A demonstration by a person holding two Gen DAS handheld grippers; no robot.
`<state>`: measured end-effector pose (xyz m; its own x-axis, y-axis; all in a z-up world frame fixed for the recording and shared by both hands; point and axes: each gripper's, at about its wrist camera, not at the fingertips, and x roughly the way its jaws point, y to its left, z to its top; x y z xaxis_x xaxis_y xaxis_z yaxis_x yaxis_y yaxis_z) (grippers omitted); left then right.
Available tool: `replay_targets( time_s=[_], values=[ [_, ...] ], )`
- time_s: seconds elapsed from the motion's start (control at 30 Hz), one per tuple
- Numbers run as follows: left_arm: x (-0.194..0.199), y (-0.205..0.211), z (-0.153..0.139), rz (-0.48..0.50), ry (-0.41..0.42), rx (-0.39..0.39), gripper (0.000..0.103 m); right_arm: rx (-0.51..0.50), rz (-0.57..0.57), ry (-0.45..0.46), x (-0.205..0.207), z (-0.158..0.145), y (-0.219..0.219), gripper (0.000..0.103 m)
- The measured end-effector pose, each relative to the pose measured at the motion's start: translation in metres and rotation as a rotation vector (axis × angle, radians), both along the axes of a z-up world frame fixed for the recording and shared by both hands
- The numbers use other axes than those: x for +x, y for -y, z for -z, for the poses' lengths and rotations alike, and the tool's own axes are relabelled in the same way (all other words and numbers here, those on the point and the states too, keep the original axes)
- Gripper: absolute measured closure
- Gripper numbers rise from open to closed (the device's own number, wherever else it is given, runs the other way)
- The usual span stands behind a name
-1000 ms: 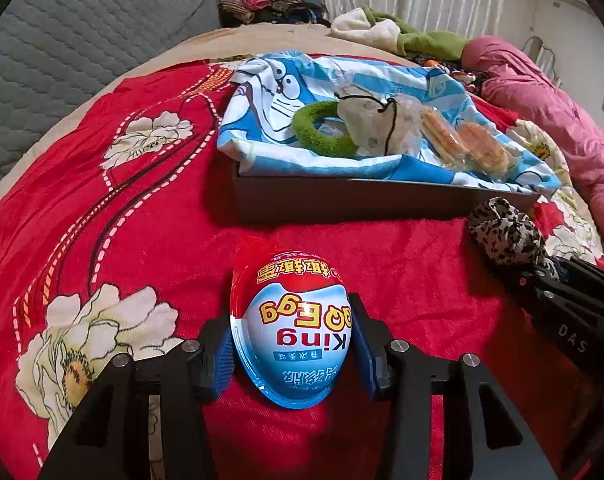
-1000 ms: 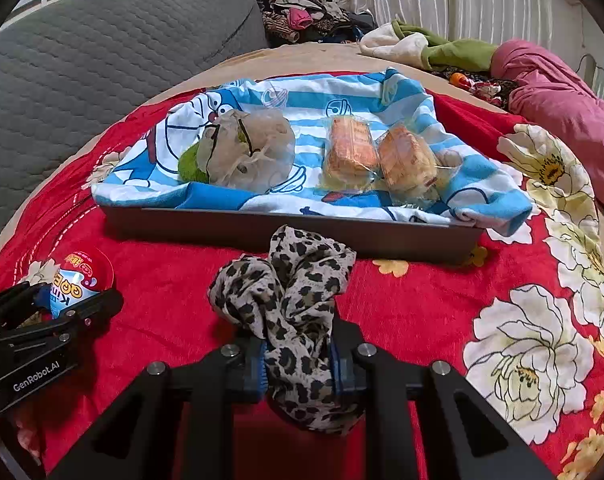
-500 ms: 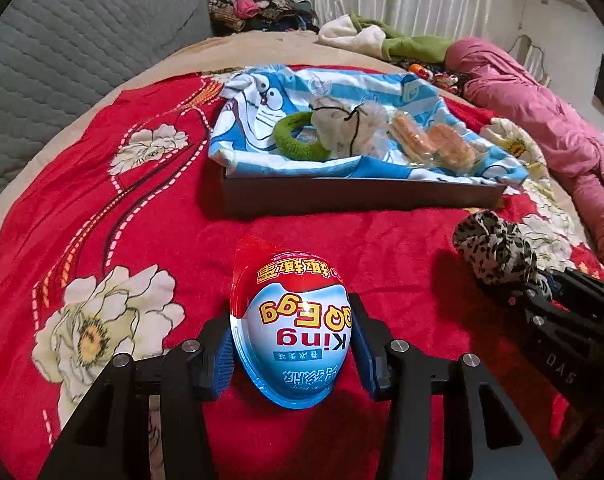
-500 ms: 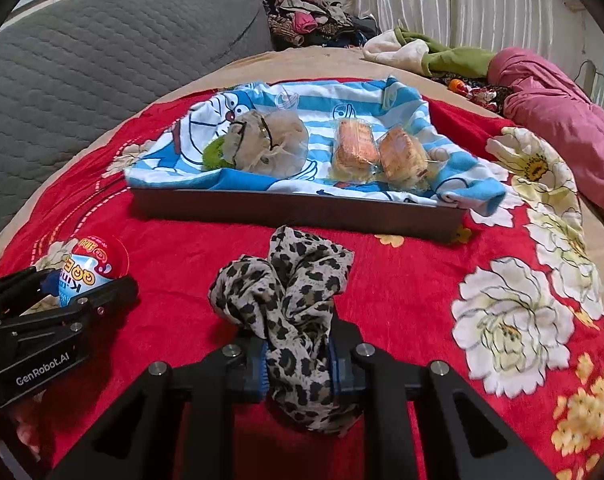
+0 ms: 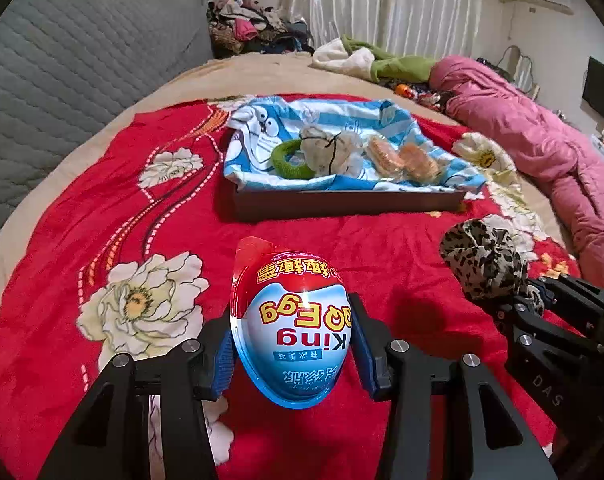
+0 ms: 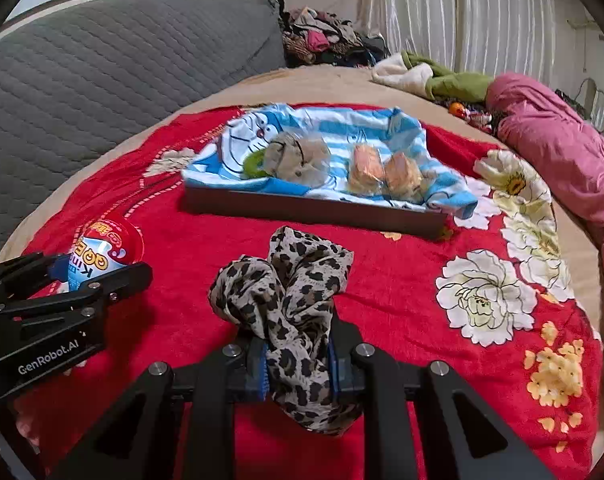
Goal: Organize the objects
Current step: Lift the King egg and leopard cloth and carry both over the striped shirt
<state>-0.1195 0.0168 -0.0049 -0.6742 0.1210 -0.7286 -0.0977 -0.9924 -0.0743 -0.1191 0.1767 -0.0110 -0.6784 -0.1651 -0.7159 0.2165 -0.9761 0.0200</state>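
**Both grippers loaded above the red bedspread, tray ahead**

Presently, the dark shallow rectangular tray (image 5: 342,204), lined with a blue-and-white striped cartoon cloth (image 5: 398,128), sits on the red floral bedspread (image 5: 101,216) at twelve o'clock from both cameras. Inside it, from nine to three o'clock, lie a green fabric ring (image 5: 287,158), a beige gauzy pouch with a dark cord (image 5: 334,152) lying partly over that ring, and two wrapped orange pastries (image 5: 406,162) side by side. Nothing lies on the bedspread between the grippers and the tray's near wall. A grey quilted headboard (image 6: 113,72) stands at ten o'clock, a heap of clothes (image 6: 322,36) at twelve, and a pink padded quilt (image 5: 542,152) runs down the two-to-three o'clock side.

The left gripper (image 5: 293,344) points forward and downward, its blue pads pinching the flanks of a plastic egg-shaped toy capsule (image 5: 293,328), red on top and blue-white below, its lettering upside down in the left wrist view. The capsule is held clear of the bedspread.

The right gripper (image 6: 297,364), at three o'clock from the left one, is angled likewise; its fingers are nearly together, pinching a leopard-print fabric scrunchie (image 6: 289,292) that bunches above the pads and hangs a little below them.
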Motion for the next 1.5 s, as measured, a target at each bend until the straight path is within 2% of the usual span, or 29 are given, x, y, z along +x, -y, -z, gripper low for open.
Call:
replay_targets(
  time_s=[0.43,0.73,1.07,1.3,1.5],
  values=[
    [0.032,-0.004,-0.04,-0.002,-0.086,0.0,0.052,0.009,0.008,-0.096,0.039,-0.043,0.001,0.081],
    [0.031,-0.01,-0.08,-0.001,-0.173,-0.003,0.052,0.005,0.016,-0.165,0.042,-0.08,-0.003,0.081],
    [-0.008,-0.014,-0.114,-0.017,-0.209,-0.007,0.052,0.002,0.029,-0.235,0.013,-0.125,-0.008,0.081],
    [-0.054,-0.016,-0.123,-0.031,-0.209,0.0,0.052,0.002,0.041,-0.242,-0.025,-0.139,-0.016,0.081],
    [-0.091,-0.019,-0.118,-0.029,-0.205,-0.003,0.052,0.009,0.052,-0.244,-0.066,-0.138,-0.023,0.081]
  ],
)
